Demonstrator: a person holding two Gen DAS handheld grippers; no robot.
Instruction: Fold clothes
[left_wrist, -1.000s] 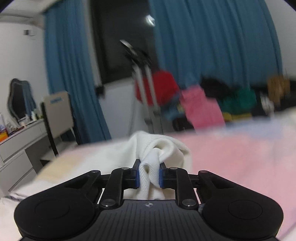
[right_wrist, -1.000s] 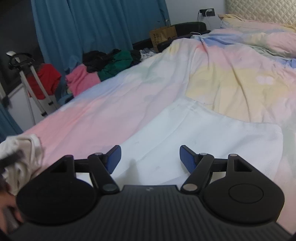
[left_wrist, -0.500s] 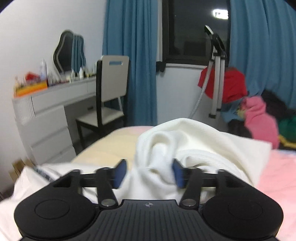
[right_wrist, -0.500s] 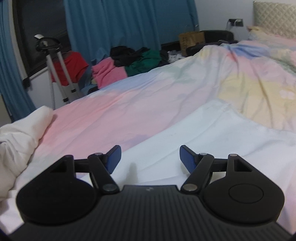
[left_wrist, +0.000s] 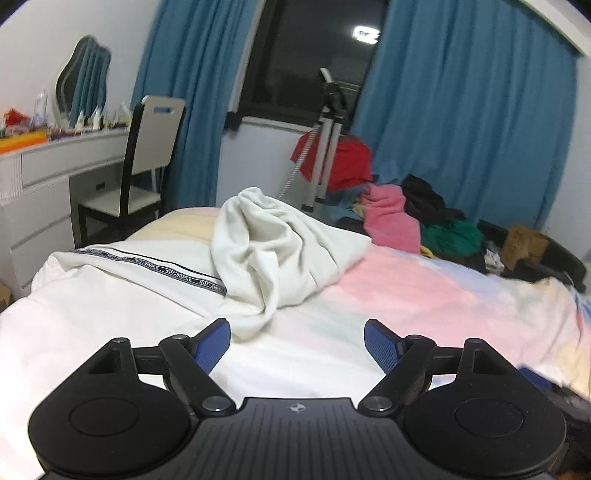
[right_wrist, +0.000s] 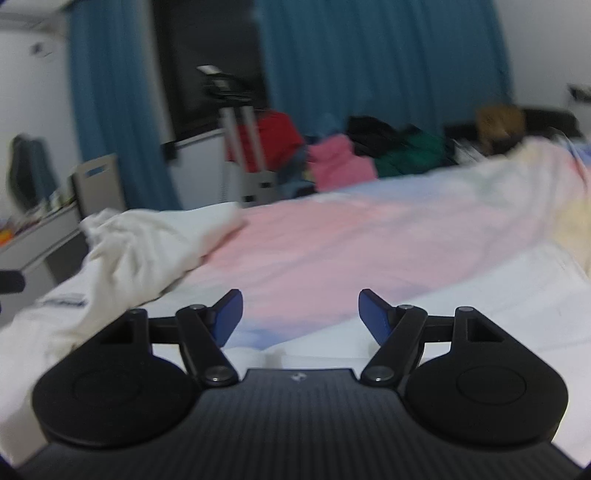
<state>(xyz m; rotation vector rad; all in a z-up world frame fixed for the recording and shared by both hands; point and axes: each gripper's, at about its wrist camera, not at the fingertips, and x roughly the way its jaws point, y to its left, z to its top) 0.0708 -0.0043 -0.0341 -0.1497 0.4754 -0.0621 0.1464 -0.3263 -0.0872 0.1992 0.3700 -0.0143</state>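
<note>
Pastel bedding in pink, blue and yellow covers the bed (left_wrist: 424, 280), which is seen in both wrist views. Blue curtains (left_wrist: 461, 110) and a dark window are shown behind it. On the near left part of the bed a white garment (left_wrist: 110, 295) is spread, and a cream garment (left_wrist: 273, 251) is heaped on it, crumpled, just ahead of the left tongs (left_wrist: 297, 341). A printed band along the white garment's edge is made out only in the left view, as are the worktop (left_wrist: 66, 155) with bottles and the chair's seat; the right view is blurred. The left tongs have just been opening and are spread, with nothing between them. The right tongs (right_wrist: 297, 314) are spread too, over bare bedding.
</note>
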